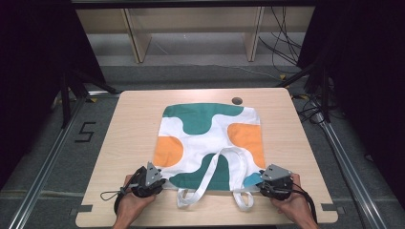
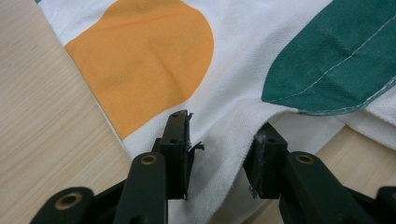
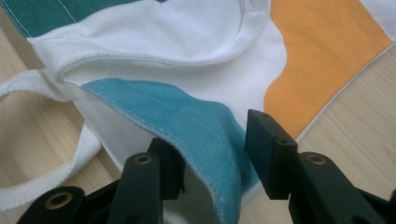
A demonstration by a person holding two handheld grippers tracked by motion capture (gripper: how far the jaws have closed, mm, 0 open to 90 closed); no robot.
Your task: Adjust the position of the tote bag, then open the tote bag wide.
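Flat on a light wooden desk [image 1: 129, 124] lies a white tote bag [image 1: 210, 143] printed with dark green and orange blobs. Its open mouth faces the person at the near edge, and its two white handles [image 1: 228, 176] spill toward that edge, one looping back onto the bag.

At the bag's near left corner, the left tool [image 1: 152, 180] is held in the person's left hand [image 1: 133, 202]. From the left gripper view, its two black jaws stand apart, released, with white cloth of the bag's corner [image 2: 219, 140] lying between them. An orange patch [image 2: 144, 56] sits just beyond, and a green patch [image 2: 336, 56] lies to the side.

At the near right corner, the right tool [image 1: 273, 180] sits in the right hand [image 1: 296, 207]. In the right gripper view its jaws are also apart, not clenched, straddling a turned-up fold of the bag's rim that shows a light blue patch [image 3: 196, 126]. A small dark round hole [image 1: 236, 100] marks the desk's far edge.
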